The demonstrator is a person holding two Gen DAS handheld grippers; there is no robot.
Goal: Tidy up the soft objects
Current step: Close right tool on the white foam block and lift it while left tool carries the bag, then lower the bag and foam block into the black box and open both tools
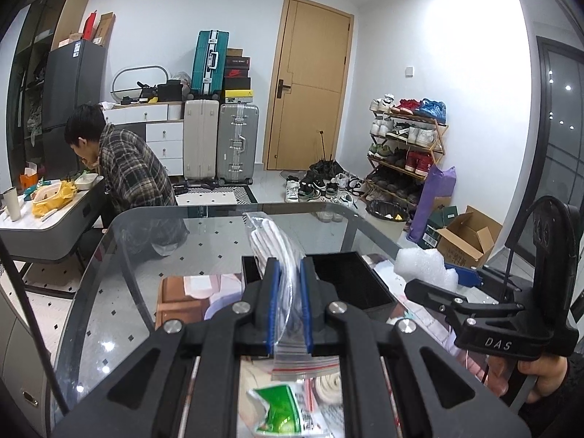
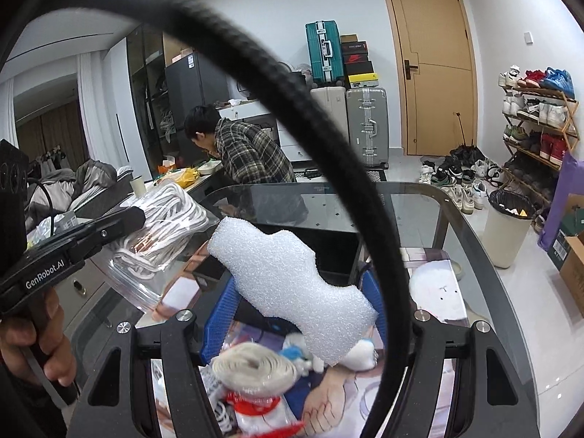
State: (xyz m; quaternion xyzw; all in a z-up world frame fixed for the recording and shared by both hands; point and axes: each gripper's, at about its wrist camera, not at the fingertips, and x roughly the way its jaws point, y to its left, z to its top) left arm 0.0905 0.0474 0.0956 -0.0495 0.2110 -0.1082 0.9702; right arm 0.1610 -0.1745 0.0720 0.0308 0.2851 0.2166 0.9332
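My left gripper [image 1: 290,273] is shut on a clear zip bag of white cord [image 1: 272,244], held above the black open box [image 1: 350,277] on the glass table [image 1: 146,248]. The bag also shows in the right wrist view [image 2: 160,233]. My right gripper [image 2: 303,288] is shut on a piece of white foam [image 2: 292,288], held over the table; in the left wrist view the foam [image 1: 423,266] sits right of the box. A beige rolled strap [image 2: 252,365] and other bagged soft items lie below the foam.
A thick black cable [image 2: 314,116] arcs across the right wrist view. A man in a plaid shirt [image 1: 127,168] sits at a low table beyond the glass table. Suitcases, a shoe rack [image 1: 405,146], a bin [image 2: 507,226] and cardboard boxes stand around the room.
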